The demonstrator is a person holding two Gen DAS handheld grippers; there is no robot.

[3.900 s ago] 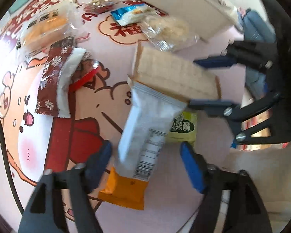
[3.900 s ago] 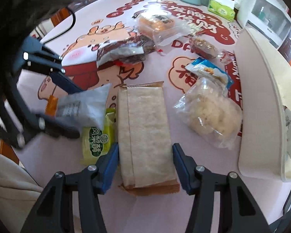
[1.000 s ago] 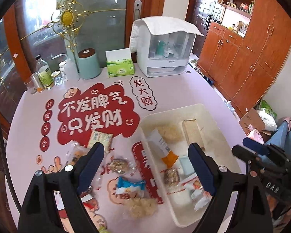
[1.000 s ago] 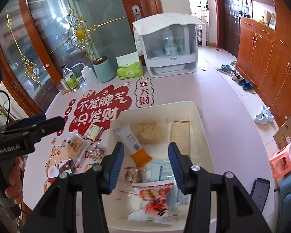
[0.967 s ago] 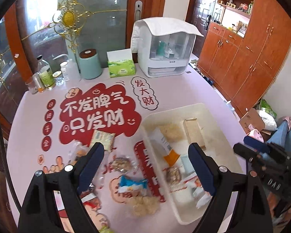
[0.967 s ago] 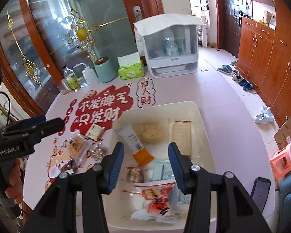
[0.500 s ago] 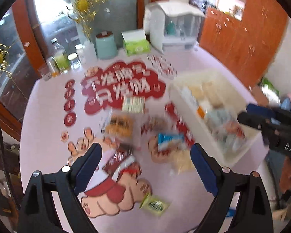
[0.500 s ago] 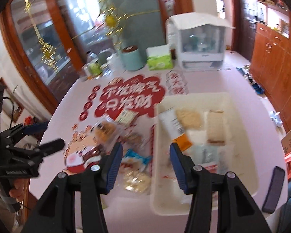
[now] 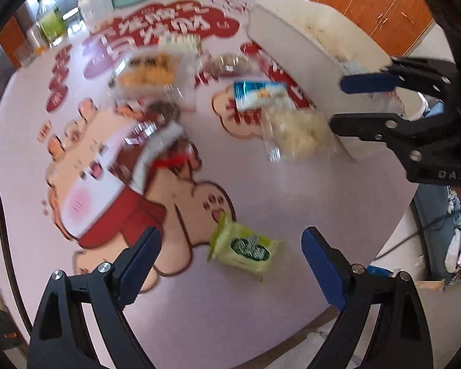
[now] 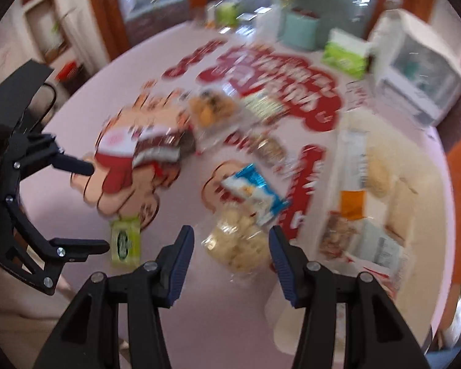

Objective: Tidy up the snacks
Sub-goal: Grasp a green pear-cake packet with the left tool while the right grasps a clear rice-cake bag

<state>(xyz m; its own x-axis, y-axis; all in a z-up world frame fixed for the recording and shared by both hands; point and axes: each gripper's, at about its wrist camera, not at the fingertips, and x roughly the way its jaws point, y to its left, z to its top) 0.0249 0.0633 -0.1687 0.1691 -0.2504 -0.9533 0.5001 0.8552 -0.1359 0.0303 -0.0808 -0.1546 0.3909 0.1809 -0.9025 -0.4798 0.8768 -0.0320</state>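
My left gripper [image 9: 230,256] is open and empty, low over a small green snack packet [image 9: 246,247] that lies between its fingers on the pink table. My right gripper [image 10: 230,247] is open and empty over a clear bag of pale puffed snacks [image 10: 238,241], with a blue packet [image 10: 252,189] just beyond. The cream bin [image 10: 421,190] on the right holds several snacks. The green packet also shows in the right wrist view [image 10: 126,241]. The right gripper shows in the left wrist view [image 9: 350,101] beside the bin [image 9: 307,30].
More snacks lie on the table: a dark red and white packet [image 9: 156,144], a clear pack of orange pastries [image 9: 147,70], a small wrapped snack [image 9: 230,61]. A green tissue box [image 10: 344,52], teal canister [image 10: 301,29] and white appliance [image 10: 415,70] stand at the back. The table edge is near.
Both grippers have dropped from a high view over the table down close to it. The left now frames the green packet, the right the puffed snack bag. Both frames are motion-blurred.
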